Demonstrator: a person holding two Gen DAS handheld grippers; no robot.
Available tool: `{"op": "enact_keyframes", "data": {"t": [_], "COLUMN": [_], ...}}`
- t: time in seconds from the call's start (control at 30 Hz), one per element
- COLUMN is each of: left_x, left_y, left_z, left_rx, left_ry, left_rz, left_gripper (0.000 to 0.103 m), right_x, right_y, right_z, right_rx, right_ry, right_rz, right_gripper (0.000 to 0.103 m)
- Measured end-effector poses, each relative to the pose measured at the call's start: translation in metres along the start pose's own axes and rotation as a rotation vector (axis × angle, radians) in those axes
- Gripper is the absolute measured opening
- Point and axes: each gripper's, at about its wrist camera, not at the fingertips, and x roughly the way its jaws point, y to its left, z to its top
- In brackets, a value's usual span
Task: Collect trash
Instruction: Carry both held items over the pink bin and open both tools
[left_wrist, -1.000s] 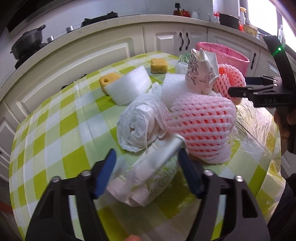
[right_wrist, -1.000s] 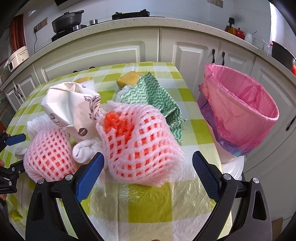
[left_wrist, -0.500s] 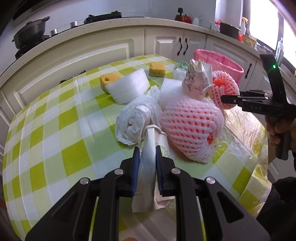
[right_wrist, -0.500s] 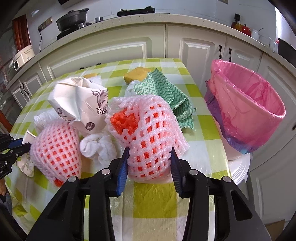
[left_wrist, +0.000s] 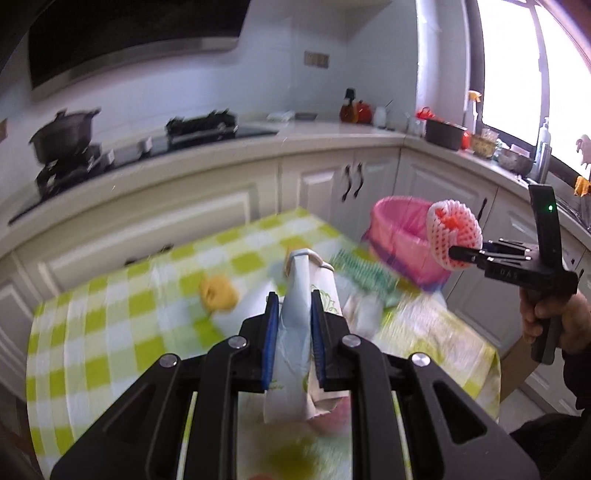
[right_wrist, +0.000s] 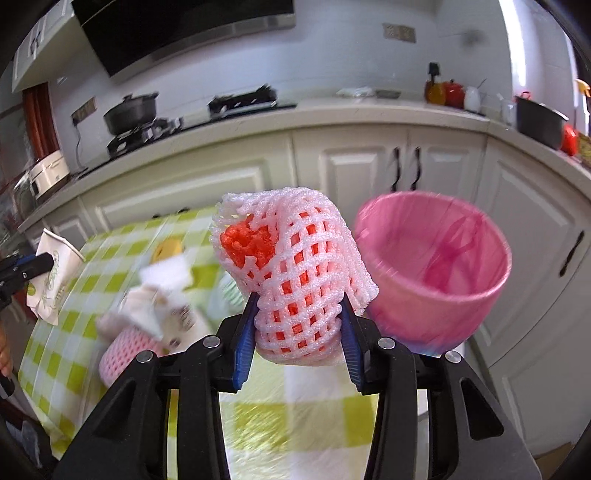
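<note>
While we looked along the left wrist view, our left gripper (left_wrist: 292, 321) was clamped on a crumpled paper cup (left_wrist: 297, 295), lifted clear above the checked surface (left_wrist: 110, 332). A yellow sponge (left_wrist: 218, 293) and a green patterned cloth (left_wrist: 364, 273) lay blurred on that surface. Farther right, our right gripper (left_wrist: 456, 254) held a foam fruit net (left_wrist: 452, 232) in the air in front of the pink-lined bin (left_wrist: 397, 236).

From the right wrist view, the right gripper (right_wrist: 299, 332) had its blue pads pressed into the foam fruit net (right_wrist: 291, 273), raised above the surface (right_wrist: 110, 258), just left of the pink-lined bin (right_wrist: 432, 291). At the left edge the left gripper (right_wrist: 26, 267) carried the paper cup (right_wrist: 53, 273). Another pink net (right_wrist: 123, 354) sat blurred on the surface.
</note>
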Motion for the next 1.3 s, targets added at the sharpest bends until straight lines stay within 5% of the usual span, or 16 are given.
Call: {"op": "enact_keyframes", "data": {"t": [0.17, 0.4, 0.7, 0.8, 1.0, 1.3], "left_x": [0.047, 0.134, 0.234, 0.25, 0.241, 0.156], "left_y": [-0.042, -0.121, -0.179, -0.181, -0.165, -0.095], "left_z": [0.067, 0.139, 0.16, 0.16, 0.159, 0.133], "left_rx": [0.014, 0.027, -0.013, -0.031, -0.07, -0.145], "left_ry": [-0.06, -0.048, 0.069, 0.09, 0.081, -0.025], "left_rz": [-0.101, -0.242, -0.287, -0.274, -0.27, -0.193], "left_gripper": [0.017, 0.017, 0.018, 0.051, 0.053, 0.065], "right_x": [0.001, 0.027, 0.068, 0.073, 0.068, 0.033], "right_y": [-0.052, -0.119, -0.163, -0.171, -0.18, -0.14], "right_z": [0.032, 0.061, 0.065, 0.061, 0.053, 0.036], "right_rx": [0.047, 0.113, 0.145, 0.157, 0.179, 0.167], "right_ry": [-0.043, -0.06, -0.031, -0.031, -0.028, -0.077], "right_rz": [-0.095, -0.187, -0.173, -0.193, -0.217, -0.216], "right_gripper": [0.041, 0.041, 0.049, 0.069, 0.07, 0.083]}}
